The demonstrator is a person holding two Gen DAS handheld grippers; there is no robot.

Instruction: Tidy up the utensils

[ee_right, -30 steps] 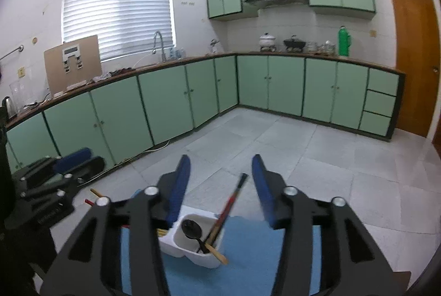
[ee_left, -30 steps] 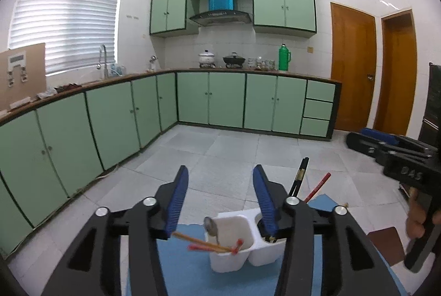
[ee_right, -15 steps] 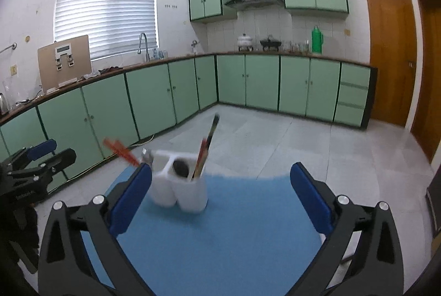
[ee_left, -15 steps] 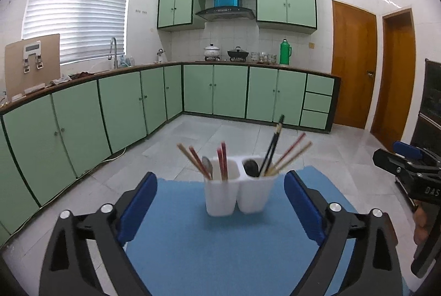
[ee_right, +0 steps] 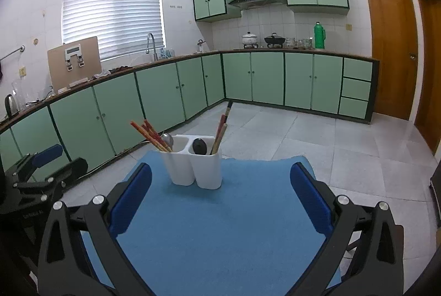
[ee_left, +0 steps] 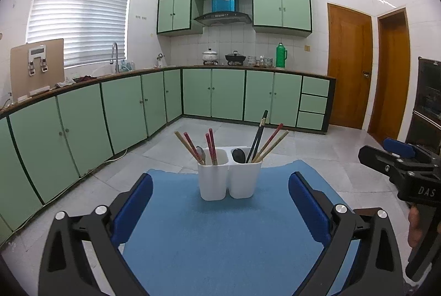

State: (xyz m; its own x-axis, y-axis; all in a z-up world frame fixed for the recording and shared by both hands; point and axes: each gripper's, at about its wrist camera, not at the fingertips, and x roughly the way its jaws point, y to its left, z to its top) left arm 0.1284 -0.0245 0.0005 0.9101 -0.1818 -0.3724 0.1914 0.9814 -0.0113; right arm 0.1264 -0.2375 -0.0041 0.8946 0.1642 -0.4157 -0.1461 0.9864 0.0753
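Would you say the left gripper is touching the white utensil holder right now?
Apart: the left wrist view shows the left gripper open, bare blue mat between it and the white utensil holder.

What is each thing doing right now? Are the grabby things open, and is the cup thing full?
Left gripper: open, holding nothing.
Right gripper: open, holding nothing.
White two-compartment plastic holder: upright on the mat, utensils in both compartments.
Red and tan chopsticks: standing, leaning in the holder.
Black spoon: bowl-end up, right compartment.
Silver spoon: bowl-end up, left compartment.
Blue mat: lying flat.
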